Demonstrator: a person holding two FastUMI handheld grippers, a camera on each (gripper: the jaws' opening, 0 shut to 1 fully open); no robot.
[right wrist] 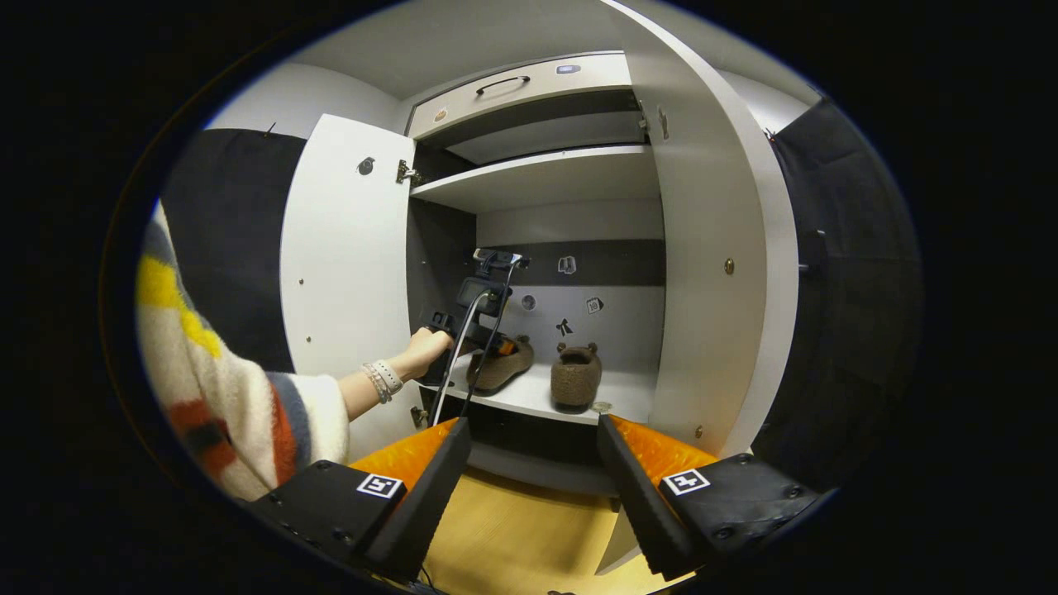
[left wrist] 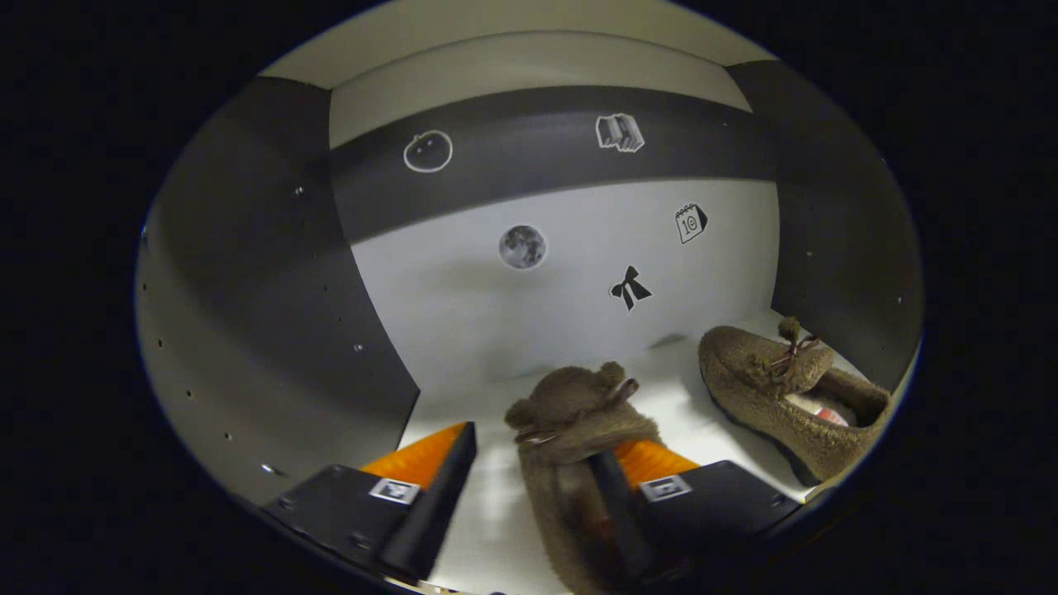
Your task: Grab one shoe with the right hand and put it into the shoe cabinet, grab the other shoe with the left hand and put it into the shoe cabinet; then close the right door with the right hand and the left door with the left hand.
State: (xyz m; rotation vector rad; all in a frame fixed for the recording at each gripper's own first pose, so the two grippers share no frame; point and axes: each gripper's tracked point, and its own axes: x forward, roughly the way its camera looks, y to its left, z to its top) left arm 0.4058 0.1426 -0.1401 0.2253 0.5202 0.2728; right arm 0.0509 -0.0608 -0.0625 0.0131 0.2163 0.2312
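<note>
Two brown fuzzy shoes lie on the white shelf [left wrist: 488, 529] inside the shoe cabinet. In the left gripper view, one shoe [left wrist: 570, 421] rests toe-away between the fingers of my left gripper [left wrist: 533, 446], which is open. Its right finger lies over that shoe; the left finger stands clear. The other shoe [left wrist: 785, 388] sits to the right, near the side wall. In the right gripper view, my right gripper [right wrist: 533, 430] hangs open and empty in front of the cabinet, above the floor. Both shoes [right wrist: 500, 364] [right wrist: 576, 376] show on the shelf, with a hand [right wrist: 426, 347] holding the left gripper [right wrist: 488, 302] there.
Both cabinet doors stand open: the left door [right wrist: 347, 273] and the right door [right wrist: 711, 273]. An upper shelf [right wrist: 537, 173] and a drawer [right wrist: 512, 87] lie above. A striped sleeve [right wrist: 240, 405] reaches in from the left. Wooden floor [right wrist: 521, 529] lies below.
</note>
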